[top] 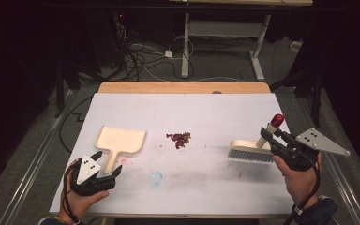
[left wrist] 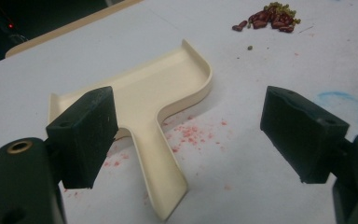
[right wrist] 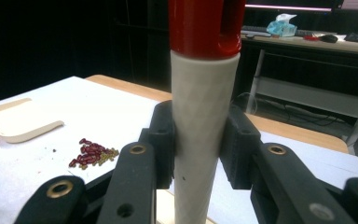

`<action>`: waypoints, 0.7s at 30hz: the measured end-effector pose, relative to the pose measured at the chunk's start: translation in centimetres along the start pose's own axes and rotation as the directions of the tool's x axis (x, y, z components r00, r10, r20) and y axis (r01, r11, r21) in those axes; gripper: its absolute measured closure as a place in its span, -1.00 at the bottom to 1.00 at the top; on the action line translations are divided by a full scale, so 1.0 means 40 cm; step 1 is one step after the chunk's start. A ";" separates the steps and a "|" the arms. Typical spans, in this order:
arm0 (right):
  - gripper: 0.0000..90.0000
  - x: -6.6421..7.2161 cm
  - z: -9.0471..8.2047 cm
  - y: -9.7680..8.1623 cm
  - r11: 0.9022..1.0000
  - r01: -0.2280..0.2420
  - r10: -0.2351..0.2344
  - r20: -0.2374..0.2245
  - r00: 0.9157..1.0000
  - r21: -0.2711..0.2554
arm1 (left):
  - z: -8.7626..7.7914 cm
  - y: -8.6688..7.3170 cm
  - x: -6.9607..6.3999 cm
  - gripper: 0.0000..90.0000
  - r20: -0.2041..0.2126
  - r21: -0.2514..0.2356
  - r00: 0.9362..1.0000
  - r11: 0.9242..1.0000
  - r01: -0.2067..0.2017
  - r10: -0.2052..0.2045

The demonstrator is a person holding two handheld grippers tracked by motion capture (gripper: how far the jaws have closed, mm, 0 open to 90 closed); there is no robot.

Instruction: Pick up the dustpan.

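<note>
A cream dustpan (top: 121,140) lies flat on the white table top, its handle (left wrist: 161,170) pointing toward me. My left gripper (top: 108,168) stands open around the handle's end, pads clear of it on both sides. A small pile of red beans and greenish bits (top: 180,139) sits mid-table, also in the left gripper view (left wrist: 268,18) and the right gripper view (right wrist: 92,157). My right gripper (top: 272,139) is shut on the cream, red-tipped handle (right wrist: 200,126) of a hand brush, whose grey bristles (top: 251,154) rest on the table.
Red crumbs (left wrist: 191,135) and a faint blue ring stain (top: 155,178) mark the table top (top: 206,112) near the dustpan. A wooden edge (top: 183,87) runs along the far side. Beyond it stand a white desk frame (top: 225,37) and cables on the floor.
</note>
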State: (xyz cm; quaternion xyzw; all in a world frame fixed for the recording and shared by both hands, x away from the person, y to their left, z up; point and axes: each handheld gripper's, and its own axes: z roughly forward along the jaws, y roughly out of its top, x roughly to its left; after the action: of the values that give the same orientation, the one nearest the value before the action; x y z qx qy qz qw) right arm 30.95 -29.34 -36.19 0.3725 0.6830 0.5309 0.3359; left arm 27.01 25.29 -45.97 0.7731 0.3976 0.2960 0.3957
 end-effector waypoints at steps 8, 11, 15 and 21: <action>0.55 -0.006 -0.003 0.005 1.000 -0.005 0.005 0.001 1.000 -0.009 | 0.011 -0.008 0.002 -0.58 0.020 0.032 1.000 0.999 0.016 -0.017; 0.55 -0.005 -0.003 0.011 1.000 -0.003 0.003 -0.004 1.000 -0.016 | 0.009 -0.009 0.001 -0.59 0.015 0.034 1.000 0.999 0.014 -0.014; 0.55 -0.008 -0.002 0.015 1.000 -0.007 0.007 -0.007 1.000 -0.025 | 0.003 -0.016 0.004 -0.59 0.005 0.054 0.999 0.998 0.033 -0.033; 0.55 -0.014 0.001 0.027 0.999 -0.016 0.015 -0.017 1.000 -0.038 | -0.008 -0.032 0.021 -0.59 -0.014 0.120 0.988 0.980 0.157 -0.156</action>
State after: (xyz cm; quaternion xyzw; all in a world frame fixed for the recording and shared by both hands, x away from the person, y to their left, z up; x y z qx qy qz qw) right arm 31.42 -29.66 -35.10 0.3670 0.6727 0.5494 0.3332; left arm 26.71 26.61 -46.75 0.7614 0.4753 0.2412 0.3691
